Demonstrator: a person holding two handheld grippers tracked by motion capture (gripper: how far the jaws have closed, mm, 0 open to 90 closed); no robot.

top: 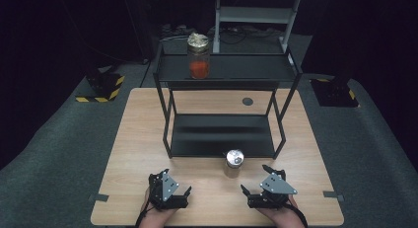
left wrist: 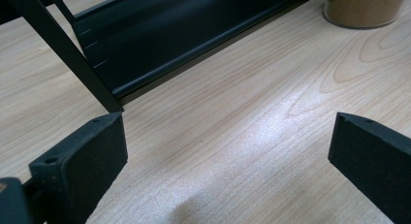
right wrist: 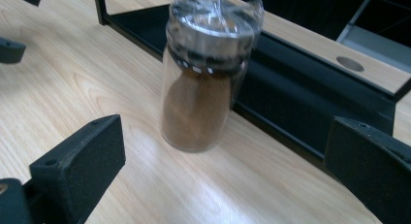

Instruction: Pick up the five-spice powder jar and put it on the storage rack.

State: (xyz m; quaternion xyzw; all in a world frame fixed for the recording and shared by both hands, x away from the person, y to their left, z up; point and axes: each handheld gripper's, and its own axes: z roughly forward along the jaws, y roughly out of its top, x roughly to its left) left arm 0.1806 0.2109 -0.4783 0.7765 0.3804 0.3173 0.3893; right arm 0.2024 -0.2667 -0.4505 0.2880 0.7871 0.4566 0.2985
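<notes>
Brown-powder jar [top: 233, 162] stands between open left tongs [top: 176, 187], right tongs [top: 256, 181].

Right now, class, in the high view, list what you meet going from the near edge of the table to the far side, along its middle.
Clear glass jar of brown powder with a silver lid → lower shelf of the black metal rack → small grey round hole in the wooden table → clear glass jar of red powder on the rack's top shelf.

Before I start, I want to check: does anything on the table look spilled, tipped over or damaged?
Nothing stands out. The brown-powder jar stands upright on the table, and the red-filled jar stands upright on the rack.
</notes>
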